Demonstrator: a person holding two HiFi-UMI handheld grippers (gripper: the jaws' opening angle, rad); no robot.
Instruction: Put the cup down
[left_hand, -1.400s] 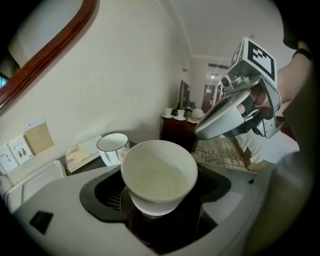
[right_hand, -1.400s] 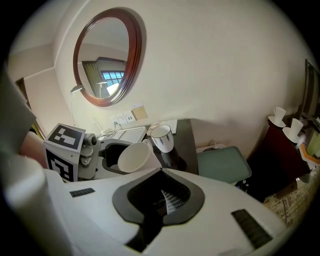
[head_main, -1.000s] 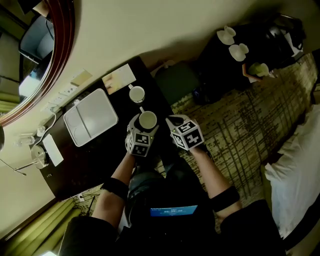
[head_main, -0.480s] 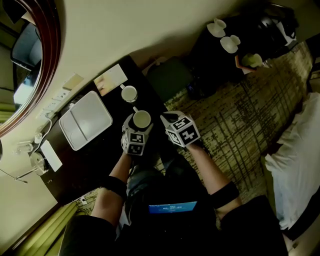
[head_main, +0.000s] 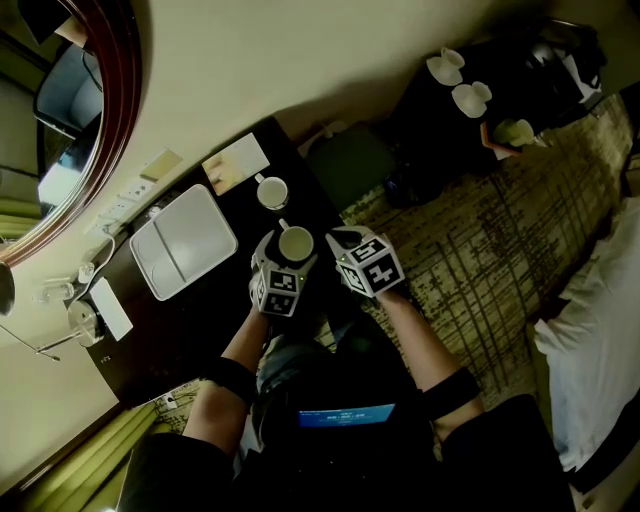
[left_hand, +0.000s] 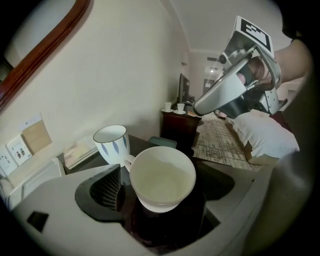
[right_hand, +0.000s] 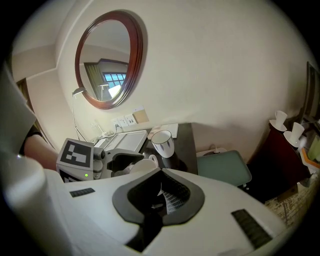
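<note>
Cream hotel-room wall (head_main: 300, 60) fills the top of my head view, with a round mirror (right_hand: 107, 60) in a dark red frame hanging on it. Patterned carpet (head_main: 500, 240) spreads across the right side, and a bed (head_main: 600, 330) with white covers lies at the far right edge. A dark desk (head_main: 190, 330) stands against the wall, and a green stool (head_main: 350, 165) sits just beside its end. Further along the wall, a dark cabinet (head_main: 540, 70) carries two small white cups (head_main: 470, 98).

On the desk, a white tray (head_main: 185, 240) lies near the wall, with a pale booklet (head_main: 237, 160) just past it.

My left gripper (head_main: 290, 255) reaches over the desk. Its jaws have just been opening and now stand wide. The white cup (left_hand: 161, 172) sits upright on the desk between them, empty, its handle turned toward the left pad. The one pad I can see stands clear of the cup's side. A second cup (left_hand: 111, 142), white with blue leaf marks, stands just behind it, and the two are not touching.

My right gripper (right_hand: 156, 205) hangs just to the right of the left one, its jaws closed together on nothing.
</note>
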